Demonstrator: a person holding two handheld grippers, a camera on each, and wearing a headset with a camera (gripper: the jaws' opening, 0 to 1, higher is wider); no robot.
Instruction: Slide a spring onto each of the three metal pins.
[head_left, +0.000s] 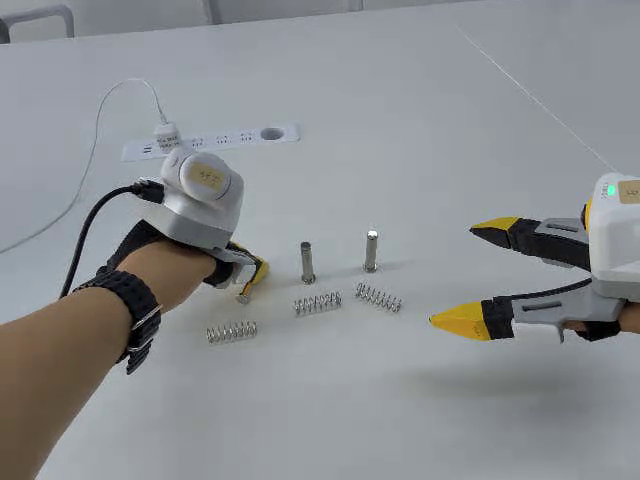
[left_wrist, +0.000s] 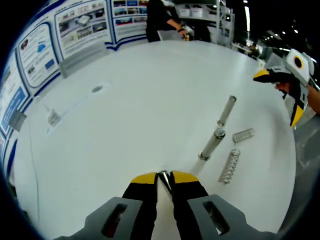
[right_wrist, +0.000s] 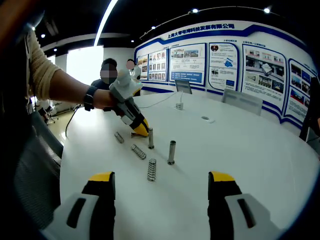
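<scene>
My left gripper (head_left: 247, 272) is pinched narrow on the third pin (head_left: 244, 294), which sits low against the table (head_left: 420, 110), tilted rather than upright as far as I can tell; my right gripper (head_left: 470, 275) hangs with its jaws wide apart and nothing between them, well off to the right of the work. The middle pin (head_left: 307, 262) and the right pin (head_left: 371, 250) stand upright and bare; the left spring (head_left: 232, 332), middle spring (head_left: 317, 303) and right spring (head_left: 378, 297) lie on their sides just in front, so I judge that no spring is on yet.

What worries me: I hold the third pin at the very tips, on smooth round metal; an off-centre squeeze could let it squirt out and roll; the middle pin stands near my left gripper, and a careless swing could topple it. The springs are round and light; a nudge from a jaw would send one rolling; pinched too hard, one might buckle or flick away; brought down crooked, it could catch on a pin's top and tip the pin.

For room, the table is broad and bare in front and to the right, its edges well away from the pins; the power strip (head_left: 215, 141) lies behind my left gripper, apart from the work; the black lead (head_left: 100, 200) trailing from that gripper could drag if I reach far.
</scene>
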